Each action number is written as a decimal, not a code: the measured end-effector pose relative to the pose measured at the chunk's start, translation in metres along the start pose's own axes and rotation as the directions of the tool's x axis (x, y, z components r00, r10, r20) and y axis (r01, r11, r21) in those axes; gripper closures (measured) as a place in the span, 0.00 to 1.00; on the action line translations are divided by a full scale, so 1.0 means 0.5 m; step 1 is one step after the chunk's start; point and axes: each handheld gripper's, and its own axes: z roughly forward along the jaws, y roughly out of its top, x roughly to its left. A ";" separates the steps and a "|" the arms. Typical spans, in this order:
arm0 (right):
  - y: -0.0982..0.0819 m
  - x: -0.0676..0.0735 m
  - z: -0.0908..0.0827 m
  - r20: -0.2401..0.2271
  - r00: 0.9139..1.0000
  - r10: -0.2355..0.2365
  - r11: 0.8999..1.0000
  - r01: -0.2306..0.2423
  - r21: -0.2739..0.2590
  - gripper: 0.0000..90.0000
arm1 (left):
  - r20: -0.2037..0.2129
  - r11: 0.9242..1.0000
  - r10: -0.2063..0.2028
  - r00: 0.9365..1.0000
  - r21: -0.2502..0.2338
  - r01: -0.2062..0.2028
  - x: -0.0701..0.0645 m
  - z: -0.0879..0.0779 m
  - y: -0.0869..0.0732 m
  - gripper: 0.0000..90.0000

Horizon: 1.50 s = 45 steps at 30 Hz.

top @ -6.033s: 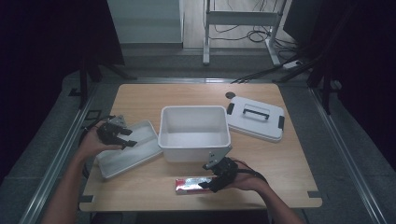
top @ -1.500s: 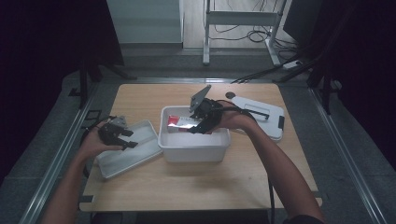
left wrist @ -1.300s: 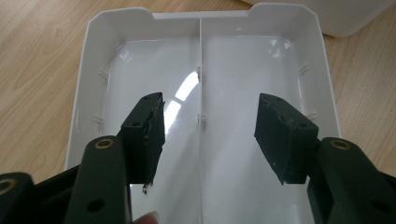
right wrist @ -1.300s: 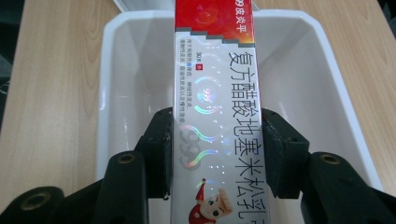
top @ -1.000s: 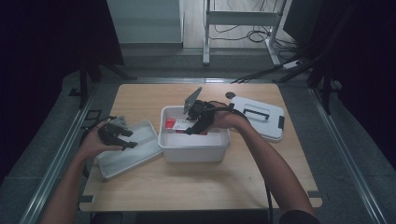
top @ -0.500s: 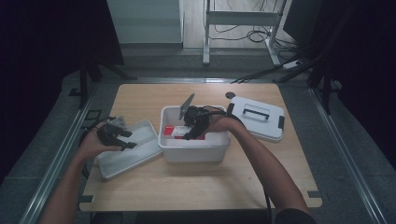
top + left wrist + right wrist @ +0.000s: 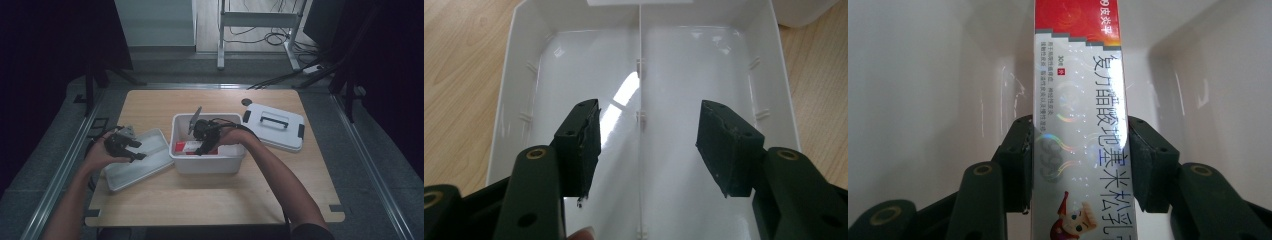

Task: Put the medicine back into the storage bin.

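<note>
- Wooden table (image 7: 210,200): carries every item below
- White bin (image 7: 208,164): open-topped, at the table's centre; the right gripper reaches into it from the person's right
- Lid with a handle (image 7: 274,126): lies flat to the right of the bin, apart from it
- Shallow white tray (image 7: 150,160): left of the bin, divided by a central rib
- Left gripper (image 7: 644,145): held over the tray, jaws spread apart with nothing between them
- Right gripper (image 7: 1079,160): jaws clamped on the sides of the carton
- Red-and-silver carton (image 7: 1078,100): inside the bin; in the high view its long axis runs left to right across the bin, red end pointing away from the gripper, toward the bin's left wall
</note>
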 end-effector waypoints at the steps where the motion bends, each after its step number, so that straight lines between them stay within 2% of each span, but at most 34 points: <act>1: -0.001 0.000 0.002 -0.003 1.000 0.003 1.000 -0.002 0.002 0.56 | 0.001 1.000 0.000 1.000 0.000 0.000 0.000 0.001 0.000 0.48; 11: -0.010 0.003 0.028 -0.025 1.000 0.008 0.999 -0.007 0.037 0.56 | -0.001 1.000 -0.003 1.000 0.003 0.003 -0.002 0.003 -0.002 0.48; 25: -0.014 0.000 0.053 -0.027 0.999 0.020 0.996 -0.017 0.089 0.56 | 0.002 1.000 -0.002 1.000 0.007 0.001 -0.003 0.010 -0.004 0.48; 39: -0.018 -0.004 0.075 -0.025 0.999 0.038 0.987 -0.034 0.157 0.54 | 0.004 1.000 -0.002 1.000 0.013 0.001 -0.003 0.014 -0.003 0.48; 45: -0.017 -0.003 0.069 -0.028 0.999 0.043 0.988 -0.039 0.150 0.51 | 0.002 1.000 0.001 1.000 0.012 -0.001 -0.004 0.015 -0.002 0.48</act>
